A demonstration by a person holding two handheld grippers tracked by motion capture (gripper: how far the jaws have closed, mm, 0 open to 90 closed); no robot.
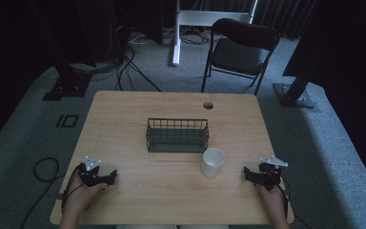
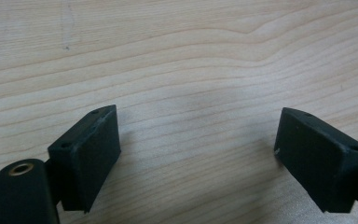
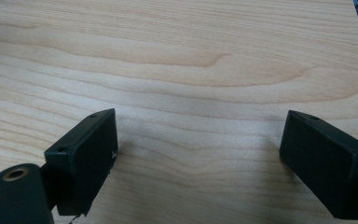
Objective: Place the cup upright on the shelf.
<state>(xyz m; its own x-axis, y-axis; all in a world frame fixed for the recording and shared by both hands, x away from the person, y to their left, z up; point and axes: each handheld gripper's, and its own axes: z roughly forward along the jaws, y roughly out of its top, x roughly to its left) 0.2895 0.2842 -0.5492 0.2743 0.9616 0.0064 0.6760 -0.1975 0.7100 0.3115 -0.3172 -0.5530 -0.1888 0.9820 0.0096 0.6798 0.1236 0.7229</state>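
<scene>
Left gripper [image 1: 109, 177]: resting near the table's [image 1: 124, 119] front left corner, jaws spread wide over bare wood.
Right gripper [image 1: 248, 174]: near the front right edge, jaws spread wide, gripping nothing.
Cup [image 1: 213, 162]: white, upright, just before the basket's right end.
Basket [image 1: 177, 135]: dark wire, mid-table.

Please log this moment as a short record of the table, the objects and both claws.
table: wooden, with a round hole near its far edge
basket: dark wire, mid-table, looks empty
cup: white, upright, just in front of the basket's right end
left claw: open, over bare wood at the near left
right claw: open, over bare wood at the near right
</scene>
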